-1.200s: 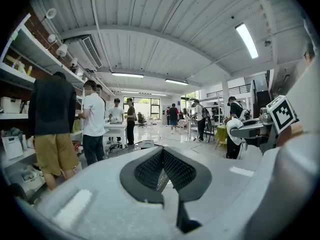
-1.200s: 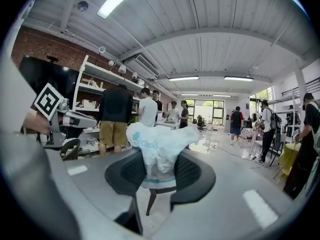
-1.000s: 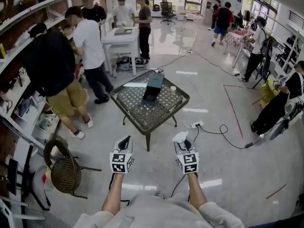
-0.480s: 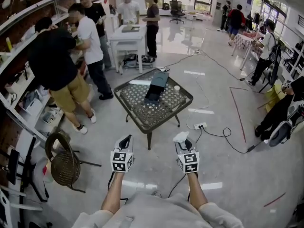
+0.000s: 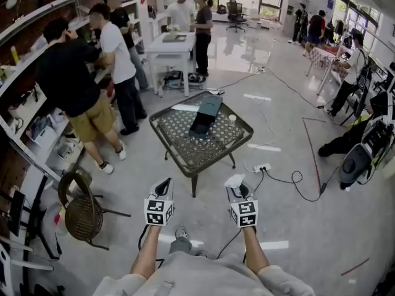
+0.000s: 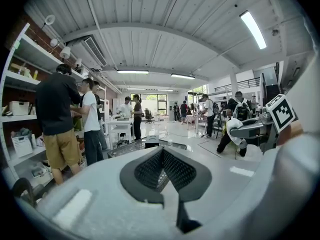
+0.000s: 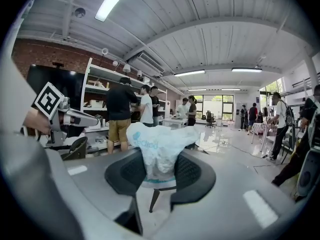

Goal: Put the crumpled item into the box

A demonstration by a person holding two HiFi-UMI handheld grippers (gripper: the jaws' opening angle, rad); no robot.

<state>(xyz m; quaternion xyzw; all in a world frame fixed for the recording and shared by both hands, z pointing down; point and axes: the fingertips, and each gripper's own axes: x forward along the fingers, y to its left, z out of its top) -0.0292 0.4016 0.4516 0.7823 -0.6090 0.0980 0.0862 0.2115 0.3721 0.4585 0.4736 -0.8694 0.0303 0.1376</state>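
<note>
Right gripper (image 7: 160, 170): I have it clamped on the crumpled item (image 7: 159, 145), which bulges above the pads | left gripper (image 6: 162, 165): jaws pressed together, empty | box (image 5: 205, 115): open, from the table's (image 5: 196, 153) middle toward its far corner | since a second ago: my shoe (image 5: 179, 232) has come into view, grip unchanged

Box (image 5: 205, 113) on table (image 5: 188, 156), chair (image 5: 82, 221) left

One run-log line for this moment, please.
right gripper: shut on crumpled item | left gripper: shut, empty | box: on table ahead
</note>
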